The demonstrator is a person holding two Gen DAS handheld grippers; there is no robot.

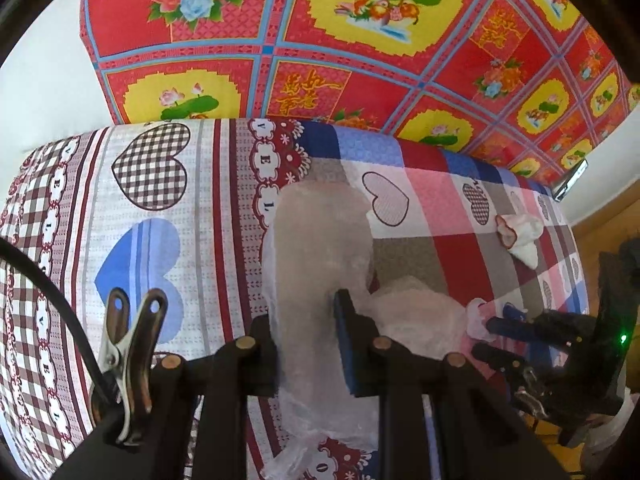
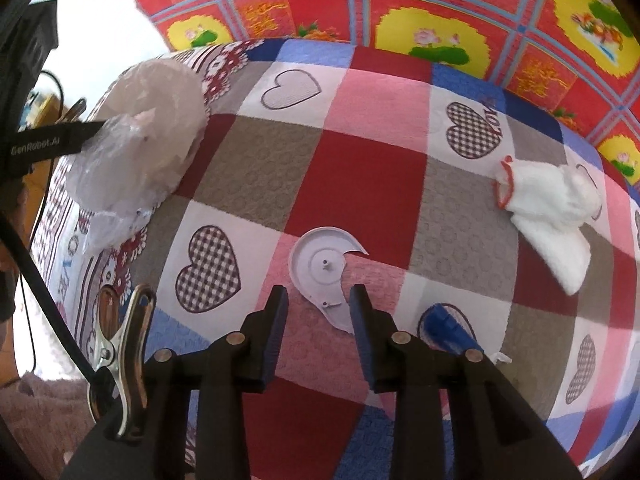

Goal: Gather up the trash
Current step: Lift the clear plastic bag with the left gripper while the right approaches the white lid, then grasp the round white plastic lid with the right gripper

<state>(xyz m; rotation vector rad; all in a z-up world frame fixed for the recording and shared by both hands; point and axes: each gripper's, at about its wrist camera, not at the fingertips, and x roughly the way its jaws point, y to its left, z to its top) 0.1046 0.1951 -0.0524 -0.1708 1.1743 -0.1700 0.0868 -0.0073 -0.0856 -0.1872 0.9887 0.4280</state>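
Clear bag held up, broken plastic piece waiting on the patchwork quilt

Left gripper [image 1: 306, 340] pinches the clear plastic bag [image 1: 316, 248] on the left; right gripper [image 2: 318, 316] spread and empty — the white broken disc [image 2: 324, 270] lies just beyond its fingertips; a white cloth [image 2: 548, 204] sits far right.

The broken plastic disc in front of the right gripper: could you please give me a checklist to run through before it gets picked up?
1. Right gripper open, nothing between its pads: ok.
2. Broken plastic disc lies flat on the bedspread, unobstructed: ok.
3. Disc centred between the jaws: not ok, it sits just beyond the tips.
4. Left gripper holds the clear plastic bag: ok.
5. Bag mouth open to receive trash: cannot tell.
6. White cloth clear of the approach: ok.
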